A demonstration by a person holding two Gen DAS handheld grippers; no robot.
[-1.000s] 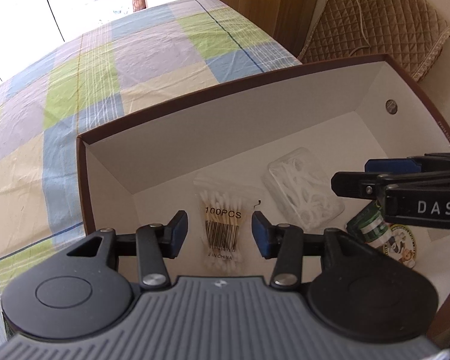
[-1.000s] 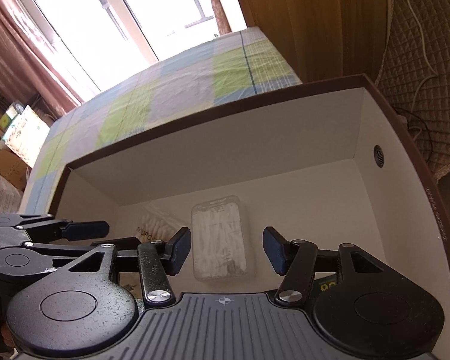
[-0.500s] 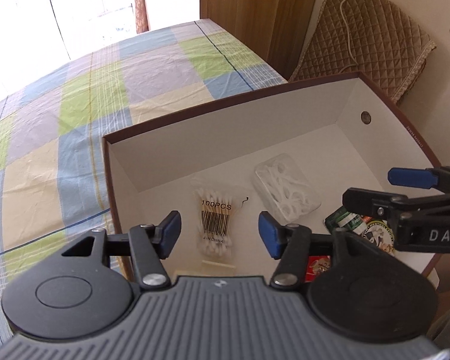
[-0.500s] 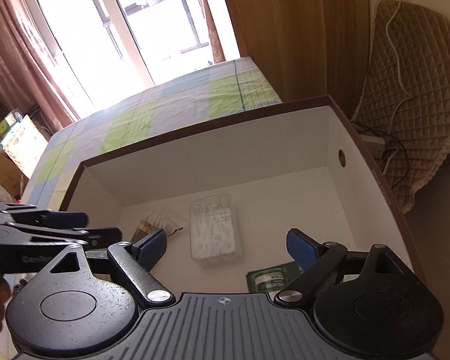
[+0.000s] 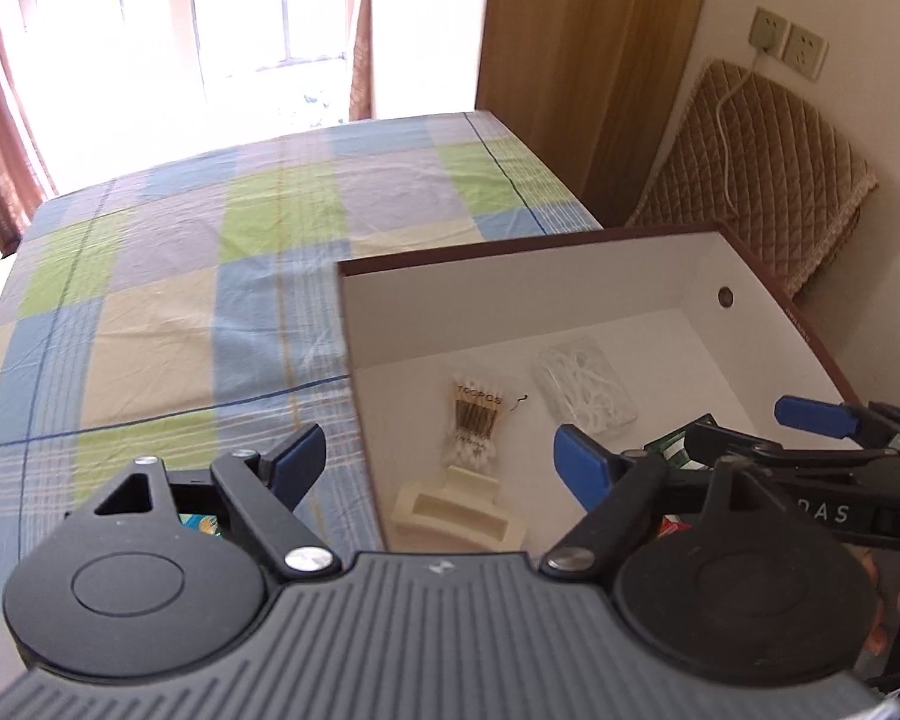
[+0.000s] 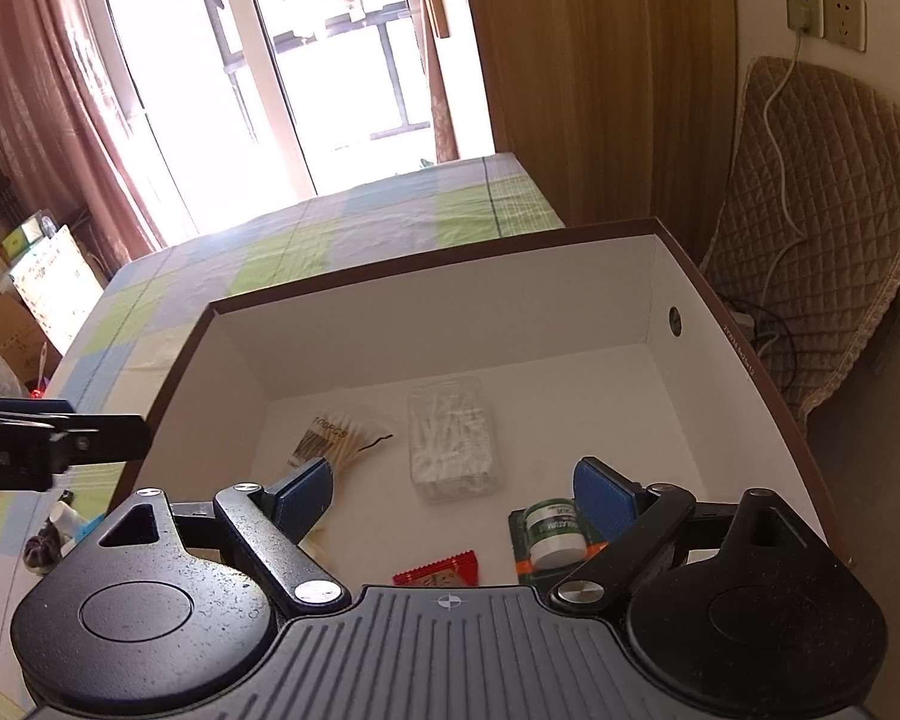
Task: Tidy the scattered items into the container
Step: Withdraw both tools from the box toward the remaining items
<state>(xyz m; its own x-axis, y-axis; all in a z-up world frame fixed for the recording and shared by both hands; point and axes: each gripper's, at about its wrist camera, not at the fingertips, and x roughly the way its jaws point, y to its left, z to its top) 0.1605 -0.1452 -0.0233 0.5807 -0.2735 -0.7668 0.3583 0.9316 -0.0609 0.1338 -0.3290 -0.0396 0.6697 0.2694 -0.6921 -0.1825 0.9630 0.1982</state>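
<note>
A brown-rimmed cardboard box (image 5: 510,249) (image 6: 426,261) with a white inside stands on the checked bedspread (image 5: 180,252). In it lie a cotton swab packet (image 5: 477,414) (image 6: 336,438), a clear case of floss picks (image 5: 588,384) (image 6: 453,438), a cream hair clip (image 5: 456,516), a green-labelled jar (image 6: 555,531) and a red packet (image 6: 438,570). My left gripper (image 5: 438,459) (image 6: 102,420) is open and empty, held above the box's left wall. My right gripper (image 6: 453,492) (image 5: 762,426) is open and empty above the near right part of the box.
Small loose items (image 6: 60,528) lie on the bedspread left of the box, and a colourful one (image 5: 201,522) shows under my left finger. A quilted chair (image 6: 822,228) and wooden wardrobe (image 6: 600,90) stand right of the bed. A bright window (image 6: 306,60) is beyond.
Both grippers have lifted up and back out of the box and opened wider. The left one has shifted left over the box wall. The items stay in the box.
</note>
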